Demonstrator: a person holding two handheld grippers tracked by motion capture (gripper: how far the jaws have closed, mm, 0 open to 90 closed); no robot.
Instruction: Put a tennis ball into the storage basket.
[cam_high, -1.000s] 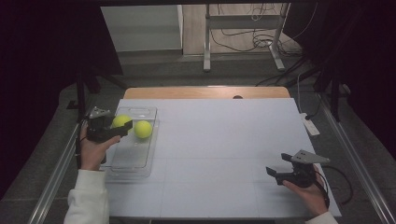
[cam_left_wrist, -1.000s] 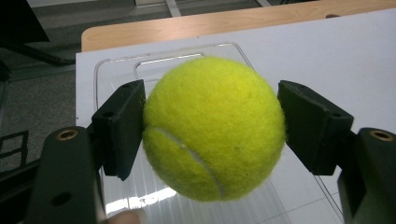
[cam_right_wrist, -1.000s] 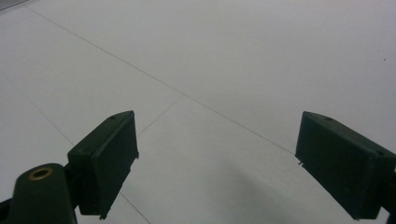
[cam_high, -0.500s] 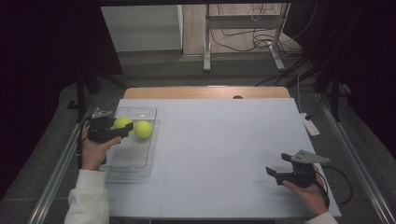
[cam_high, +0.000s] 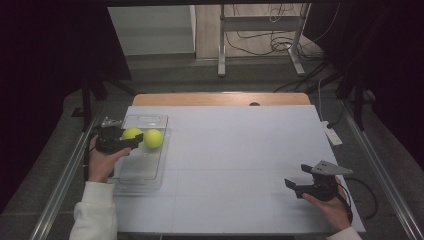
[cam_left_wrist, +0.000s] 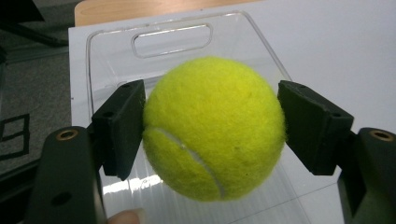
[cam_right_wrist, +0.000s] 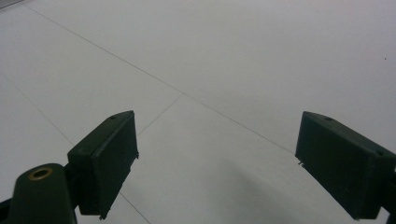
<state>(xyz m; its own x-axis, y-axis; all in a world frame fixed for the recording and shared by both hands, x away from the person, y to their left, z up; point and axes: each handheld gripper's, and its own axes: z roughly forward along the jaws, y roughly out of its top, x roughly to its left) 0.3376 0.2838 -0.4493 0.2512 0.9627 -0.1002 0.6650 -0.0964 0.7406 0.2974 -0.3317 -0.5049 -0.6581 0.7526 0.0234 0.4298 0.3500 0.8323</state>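
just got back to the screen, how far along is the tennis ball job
Possibly done: one tennis ball sits in the clear tray at the table's left. In hand: the left gripper is shut on a second tennis ball, held over that tray. Whether it is going in or coming out, the frames don't say. Left: setting that ball down. The right gripper rests open over bare white table.

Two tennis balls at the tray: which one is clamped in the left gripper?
The left ball, nearer the hand, pressed between the left gripper pads. The other ball sits free in the clear tray.

Second ball (cam_high: 153, 138) crowds tray (cam_high: 145, 175); table (cam_high: 240, 150) centre open
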